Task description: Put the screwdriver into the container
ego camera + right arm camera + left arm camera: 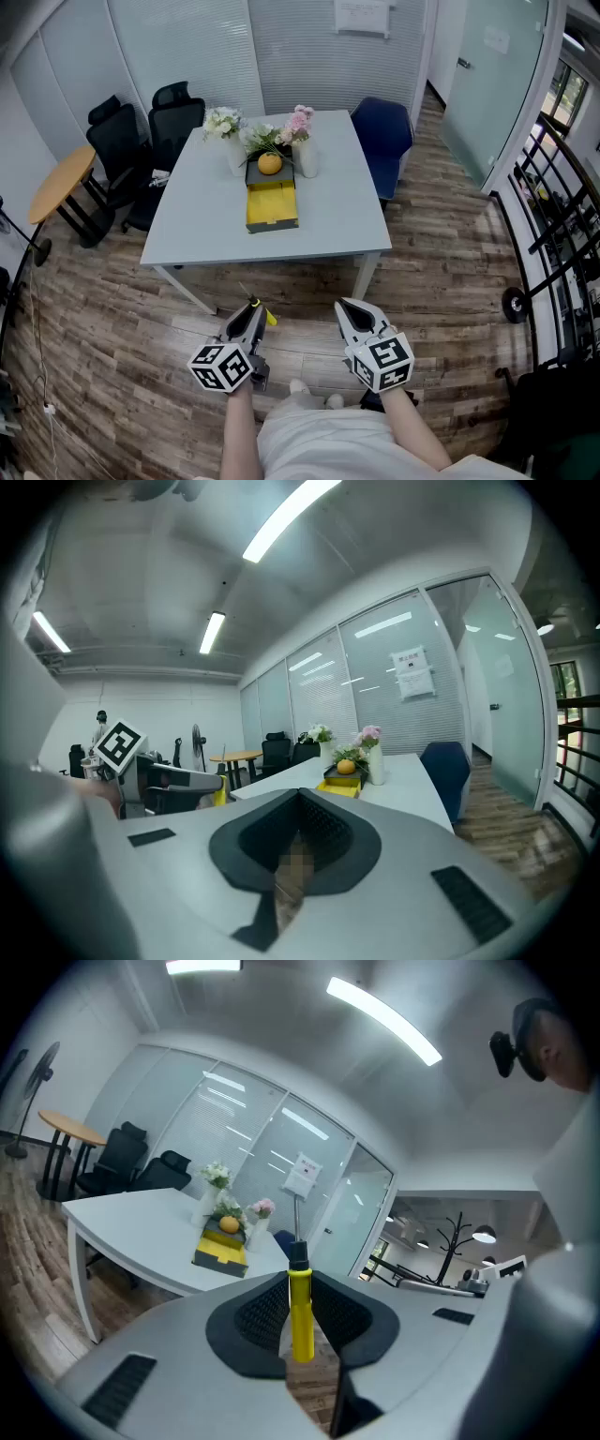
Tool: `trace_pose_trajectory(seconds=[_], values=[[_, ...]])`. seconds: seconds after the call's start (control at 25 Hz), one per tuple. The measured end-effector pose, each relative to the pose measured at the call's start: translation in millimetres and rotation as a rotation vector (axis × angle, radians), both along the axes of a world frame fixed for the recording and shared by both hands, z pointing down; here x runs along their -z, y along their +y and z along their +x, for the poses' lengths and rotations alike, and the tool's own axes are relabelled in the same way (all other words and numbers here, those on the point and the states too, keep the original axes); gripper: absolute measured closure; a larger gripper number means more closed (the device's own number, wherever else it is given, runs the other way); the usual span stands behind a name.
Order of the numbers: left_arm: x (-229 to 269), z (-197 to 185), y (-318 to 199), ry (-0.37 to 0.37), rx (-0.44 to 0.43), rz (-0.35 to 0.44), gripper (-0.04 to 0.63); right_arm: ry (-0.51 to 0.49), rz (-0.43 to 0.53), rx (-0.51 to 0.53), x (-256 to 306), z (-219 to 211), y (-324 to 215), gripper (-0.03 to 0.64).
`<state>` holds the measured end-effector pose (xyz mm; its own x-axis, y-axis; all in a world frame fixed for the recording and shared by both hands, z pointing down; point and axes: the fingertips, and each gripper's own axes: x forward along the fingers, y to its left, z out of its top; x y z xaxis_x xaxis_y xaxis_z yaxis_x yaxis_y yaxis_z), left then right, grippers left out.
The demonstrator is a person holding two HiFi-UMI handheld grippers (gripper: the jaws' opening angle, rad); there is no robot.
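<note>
A screwdriver (301,1312) with a yellow handle and black collar stands upright between the jaws of my left gripper (298,1281), its thin metal shaft pointing forward. The left gripper (253,311) is shut on it, low in the head view, with the yellow handle (270,318) just showing. My right gripper (349,309) hangs beside it, jaws together and nothing in them. The yellow container (272,208) lies on the white table (206,220) well ahead of both grippers, and also shows far off as the container (221,1252) and the container (339,785).
An orange (270,164) sits at the container's far end, between white vases of flowers (302,141). A blue chair (382,136) stands at the table's right, black office chairs (150,131) and a round wooden table (61,183) at the left. Wooden floor lies between me and the table.
</note>
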<state>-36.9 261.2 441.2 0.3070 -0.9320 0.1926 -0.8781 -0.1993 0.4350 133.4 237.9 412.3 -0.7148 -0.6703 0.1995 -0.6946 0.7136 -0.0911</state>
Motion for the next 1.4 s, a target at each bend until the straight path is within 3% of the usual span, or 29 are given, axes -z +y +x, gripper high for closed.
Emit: trace_pose_trajectory(seconds=[0.88, 1.16, 1.4], values=[[-6, -11, 4, -0.007, 0.031, -0.023, 0.522, -0.029, -0.023, -0.015, -9, 0, -9, 0.601], [-11, -14, -42, -0.009, 0.025, -0.033, 0.522, -0.013, -0.037, -0.019, -17, -2, -54, 0.601], [-24, -33, -115, -0.006, 0.004, -0.049, 0.522, 0.005, -0.051, -0.031, -31, -23, -122, 0.601]])
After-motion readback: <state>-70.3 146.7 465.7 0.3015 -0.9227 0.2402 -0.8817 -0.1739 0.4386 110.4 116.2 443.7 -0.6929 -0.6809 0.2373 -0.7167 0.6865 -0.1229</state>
